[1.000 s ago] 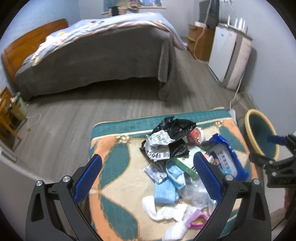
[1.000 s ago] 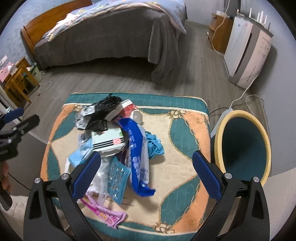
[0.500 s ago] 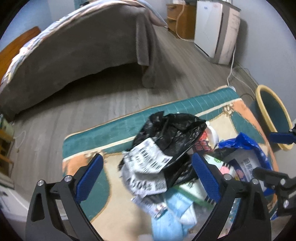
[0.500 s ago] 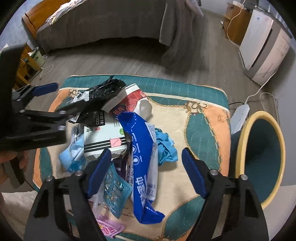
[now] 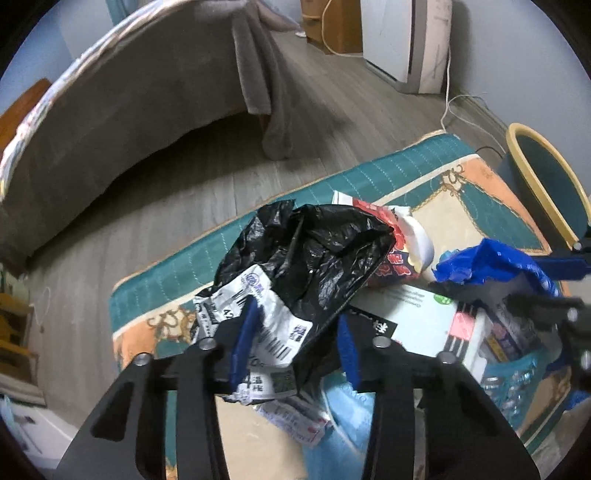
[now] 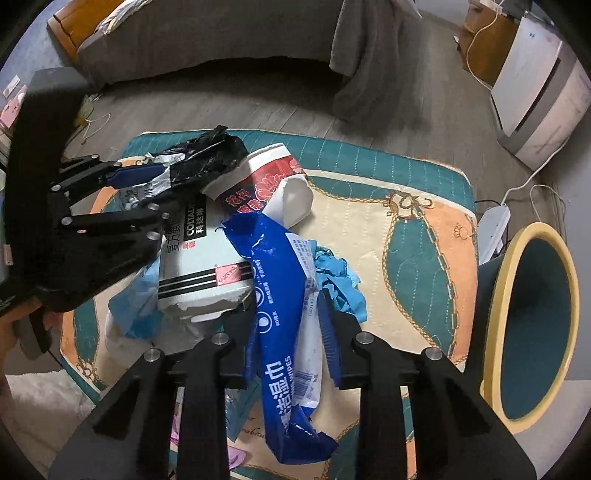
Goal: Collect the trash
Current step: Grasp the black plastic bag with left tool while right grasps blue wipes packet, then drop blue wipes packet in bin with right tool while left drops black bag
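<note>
Both tools pitched steeply down into the pile, so I get a top-down pinch, not a scoop.

Left gripper (image 5: 293, 343): jaws closing, roughly a third open. The black plastic bag (image 5: 314, 254) and its crumpled white label sit between the fingers; the left pad (image 5: 245, 339) presses on the label. The right pad's contact is hidden by the bag edge, so I can't call it a firm hold.

Right gripper (image 6: 288, 332): jaws closing, nearly shut. The blue wipes pack (image 6: 280, 295) runs lengthwise through the gap and both pads look tight on its flattened middle. It's limp film, so I'd expect the ends to droop on the lift.

Just beyond the fingers: white tissue box (image 6: 207, 269) touching the wipes pack's left side, blue glove wad (image 6: 336, 280) on its right, red-and-white cup (image 6: 273, 184) on its side behind them, under the bag's edge.

All the trash lies heaped on the patterned rug (image 6: 424, 236). The bin (image 6: 532, 321) stands off its right edge, mouth open, well apart from the pile. My guess is it's the drop target: short carry for the right hand, longer for the left.

Bed (image 6: 207, 33) and white appliance (image 6: 535, 92) farther back, not involved.
</note>
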The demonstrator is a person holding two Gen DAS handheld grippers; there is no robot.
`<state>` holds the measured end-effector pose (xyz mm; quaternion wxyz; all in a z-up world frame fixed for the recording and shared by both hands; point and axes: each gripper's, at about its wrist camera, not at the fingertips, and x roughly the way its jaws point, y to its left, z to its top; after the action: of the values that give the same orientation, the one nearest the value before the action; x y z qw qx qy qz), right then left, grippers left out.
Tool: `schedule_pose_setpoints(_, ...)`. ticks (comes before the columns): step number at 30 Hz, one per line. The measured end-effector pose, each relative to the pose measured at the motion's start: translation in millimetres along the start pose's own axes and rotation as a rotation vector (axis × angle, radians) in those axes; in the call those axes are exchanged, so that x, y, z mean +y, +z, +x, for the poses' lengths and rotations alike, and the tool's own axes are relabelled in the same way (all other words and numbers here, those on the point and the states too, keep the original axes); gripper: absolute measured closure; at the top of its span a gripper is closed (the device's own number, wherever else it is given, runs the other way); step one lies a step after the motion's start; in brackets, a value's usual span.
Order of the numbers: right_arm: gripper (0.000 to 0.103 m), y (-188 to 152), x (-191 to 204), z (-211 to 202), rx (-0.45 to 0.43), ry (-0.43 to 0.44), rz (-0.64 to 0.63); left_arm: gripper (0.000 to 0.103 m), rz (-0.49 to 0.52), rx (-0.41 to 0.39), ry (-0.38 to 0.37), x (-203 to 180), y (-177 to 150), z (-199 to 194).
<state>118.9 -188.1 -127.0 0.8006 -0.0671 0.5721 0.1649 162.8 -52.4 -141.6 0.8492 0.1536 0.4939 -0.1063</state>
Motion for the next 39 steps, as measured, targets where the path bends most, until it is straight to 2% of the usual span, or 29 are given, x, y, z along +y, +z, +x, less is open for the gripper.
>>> schedule_pose_setpoints(1,0.083,-0.3,-0.5,-1.7,-0.004,-0.002,-0.001,0.074,0.004,-0.006,0.010,0.9,-1.6,-4.2)
schedule_pose_setpoints(6,0.085,-3.6,-0.9,-20.6,-0.026,-0.003,-0.008,0.081,-0.051,-0.052,0.002,15.8,-5.0,-29.3)
schedule_pose_setpoints(9,0.085,-2.8,-4.3,-43.6,-0.070,0.006,0.002,0.083,-0.077,-0.069,-0.018,23.1,-5.9,-44.9)
schedule_pose_setpoints(14,0.085,-2.3,-19.8,-88.1,-0.173,0.023,0.032,0.083,-0.114,-0.143,-0.057,30.8,1.7,-86.5)
schedule_pose_setpoints(18,0.085,-8.6,-36.6,-117.9,-0.240,0.020,0.047,0.083,-0.111,-0.199,-0.083,23.0,6.5,-119.8)
schedule_pose_setpoints(22,0.085,-20.5,-63.0,-136.4,-0.279,-0.004,0.084,0.083,-0.075,-0.249,-0.127,-2.9,17.9,-143.5)
schedule_pose_setpoints(28,0.085,-49.3,-118.4,-154.0,-0.305,-0.062,0.184,0.083,0.009,-0.273,-0.222,-63.8,43.1,-156.3)
schedule_pose_setpoints(33,0.085,-73.2,-176.5,-164.8,-0.326,-0.137,0.291,0.083,0.083,-0.260,-0.297,-115.8,57.1,-153.2)
schedule_pose_setpoints(37,0.085,-88.9,-209.7,-164.2,-0.340,-0.203,0.357,0.082,0.146,-0.227,-0.357,-167.6,68.5,-139.9)
schedule_pose_setpoints(39,0.085,-95.0,-222.5,-160.6,-0.337,-0.238,0.380,0.082,0.165,-0.213,-0.374,-181.3,70.4,-131.8)
